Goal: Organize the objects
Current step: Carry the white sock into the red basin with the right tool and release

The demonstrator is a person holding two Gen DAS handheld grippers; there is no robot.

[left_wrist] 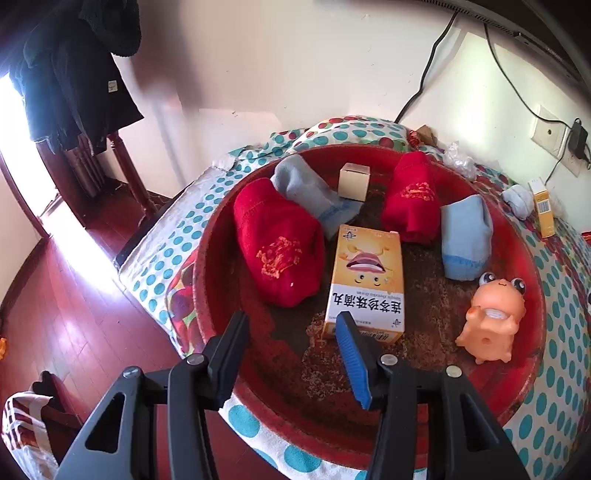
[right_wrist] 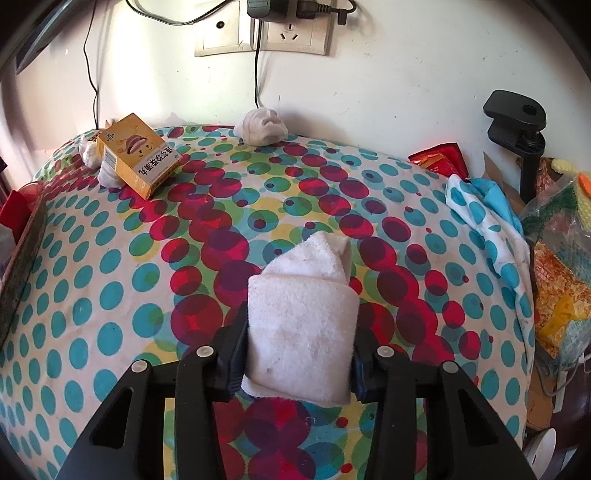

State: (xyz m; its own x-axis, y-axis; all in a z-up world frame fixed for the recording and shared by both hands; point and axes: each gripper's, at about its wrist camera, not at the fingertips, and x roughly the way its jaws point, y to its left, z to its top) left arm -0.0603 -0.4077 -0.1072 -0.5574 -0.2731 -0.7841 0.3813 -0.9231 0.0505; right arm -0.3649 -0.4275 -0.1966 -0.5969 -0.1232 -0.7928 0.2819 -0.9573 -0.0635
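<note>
Left tool: bottom centre of the left wrist view, its two arms spread with nothing between them; the blue-padded tip sits in front of the near end of the yellow box, and contact cannot be told.
Right tool: bottom centre of the right wrist view, pinching a folded white towel from both sides.
White towel: held above the spotted cloth, its folded end pointing toward the middle of the frame.
Red tray: round, fills the middle of the left wrist view, resting on the spotted cloth.
Yellow box: lies flat in the centre of the tray, printed face up.
Red rolls: one left of the yellow box, another to the upper right of it.
Grey-blue sock: behind the left red roll, touching it.
Small cream box: upright at the back of the tray.
Light blue cloth: folded, just right of the second red roll.
Orange toy: a big-eyed figure at the tray's right side, upright.
Second yellow box: upper left of the right wrist view, tilted on a white bundle on the cloth.
White bundle: top centre of that view, against the wall.
Wall sockets: top centre, with plugs and cables.
</note>
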